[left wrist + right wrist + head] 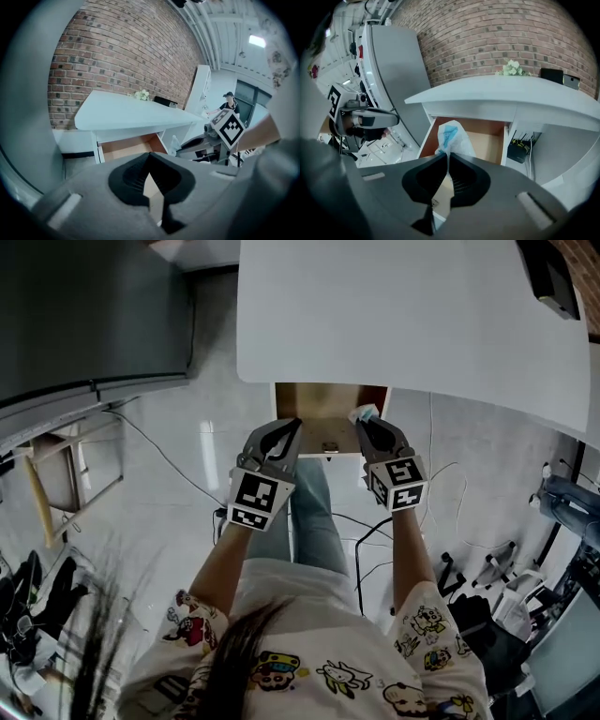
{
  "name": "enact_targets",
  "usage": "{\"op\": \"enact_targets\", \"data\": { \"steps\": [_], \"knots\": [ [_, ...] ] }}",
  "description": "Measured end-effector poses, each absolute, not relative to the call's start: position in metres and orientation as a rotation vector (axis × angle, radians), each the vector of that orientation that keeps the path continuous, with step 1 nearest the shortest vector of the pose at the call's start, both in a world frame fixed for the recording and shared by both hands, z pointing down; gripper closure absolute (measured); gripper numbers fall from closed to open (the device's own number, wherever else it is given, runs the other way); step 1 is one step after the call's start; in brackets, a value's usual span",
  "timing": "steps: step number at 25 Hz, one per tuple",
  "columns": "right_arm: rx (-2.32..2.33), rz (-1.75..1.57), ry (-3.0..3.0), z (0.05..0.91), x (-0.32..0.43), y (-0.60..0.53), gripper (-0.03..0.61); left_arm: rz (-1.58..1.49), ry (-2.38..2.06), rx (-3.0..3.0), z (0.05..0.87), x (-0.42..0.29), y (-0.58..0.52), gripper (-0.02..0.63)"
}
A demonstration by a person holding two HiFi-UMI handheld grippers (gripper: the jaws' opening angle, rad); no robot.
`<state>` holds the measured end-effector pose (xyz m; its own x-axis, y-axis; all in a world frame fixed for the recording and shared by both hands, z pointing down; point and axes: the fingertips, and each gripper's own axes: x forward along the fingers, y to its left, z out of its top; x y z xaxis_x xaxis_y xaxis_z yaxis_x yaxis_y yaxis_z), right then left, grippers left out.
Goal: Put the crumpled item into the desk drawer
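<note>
1. Fingers of our left gripper (pixel 291 430) are pressed together at the tips with nothing between them, at the drawer's (pixel 323 409) front left edge.
2. We see the drawer pulled out from under the white desk (pixel 403 324), its wooden floor showing.
3. Our right gripper (pixel 366 426) pinches the crumpled item (pixel 451 135) above the drawer's right side, near the desk edge.

Smooth matt white desk top (pixel 403 315); bare wood drawer (pixel 487 137) interior; rough brick wall (pixel 497 33).
</note>
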<state>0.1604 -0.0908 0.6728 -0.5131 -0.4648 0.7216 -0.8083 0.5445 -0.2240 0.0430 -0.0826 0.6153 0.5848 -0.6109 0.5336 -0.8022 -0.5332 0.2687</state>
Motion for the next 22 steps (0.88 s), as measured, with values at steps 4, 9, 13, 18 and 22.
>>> {"op": "enact_targets", "data": {
  "steps": [4,9,13,18,22],
  "knots": [
    [0.937,0.742,-2.143,0.714,0.16,-0.09,0.555,0.568,-1.091,2.302,0.653,0.05,-0.081,0.614],
    [0.842,0.761,-2.083,0.758,0.158,-0.09,0.554,0.612,-1.053,2.279,0.689,0.056,-0.078,0.614],
    [0.764,0.783,-2.051,0.784,0.155,-0.086,0.554,0.645,-1.02,2.265,0.71,0.061,-0.074,0.614],
    [0.676,0.827,-1.979,0.816,0.152,-0.076,0.552,0.672,-1.007,2.241,0.73,0.059,-0.069,0.614],
    [0.617,0.856,-1.939,0.836,0.15,-0.075,0.551,0.696,-1.004,2.217,0.742,0.057,-0.068,0.614]
  ]
}}
